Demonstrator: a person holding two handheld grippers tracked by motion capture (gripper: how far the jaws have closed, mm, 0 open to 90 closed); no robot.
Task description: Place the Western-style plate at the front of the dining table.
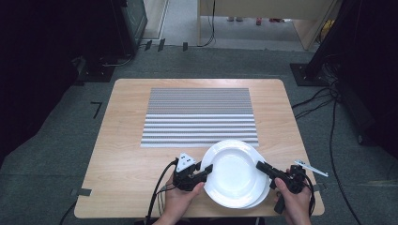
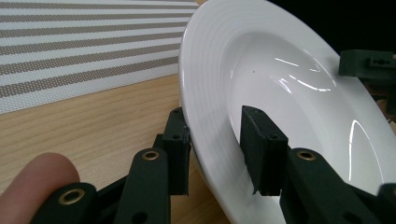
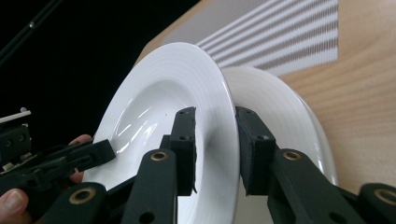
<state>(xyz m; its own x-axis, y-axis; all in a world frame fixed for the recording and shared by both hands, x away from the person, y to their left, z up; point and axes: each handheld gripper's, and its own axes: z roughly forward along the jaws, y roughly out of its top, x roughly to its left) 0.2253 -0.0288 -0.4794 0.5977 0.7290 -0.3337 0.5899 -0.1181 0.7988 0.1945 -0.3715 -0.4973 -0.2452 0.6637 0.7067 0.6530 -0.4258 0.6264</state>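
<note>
A white plate (image 1: 233, 171) sits bowl-up, stacked on a second plate (image 1: 261, 197) near the desk's (image 1: 126, 154) front edge, right of centre. The left gripper (image 1: 206, 169) pinches its left rim, the right gripper (image 1: 259, 166) its right rim. The striped placemat (image 1: 199, 117) lies beyond.

In the high view, the table (image 1: 126, 154) is filling the middle of the frame, with the placemat (image 1: 199, 117) lying on its upper centre. The top plate (image 1: 232, 171) is sitting on a lower plate (image 1: 263, 194) at the lower right, overlapping the placemat's lower right corner. The left gripper (image 1: 206, 169) is sitting at the plate's left rim, the right gripper (image 1: 260, 166) at its right rim.
</note>
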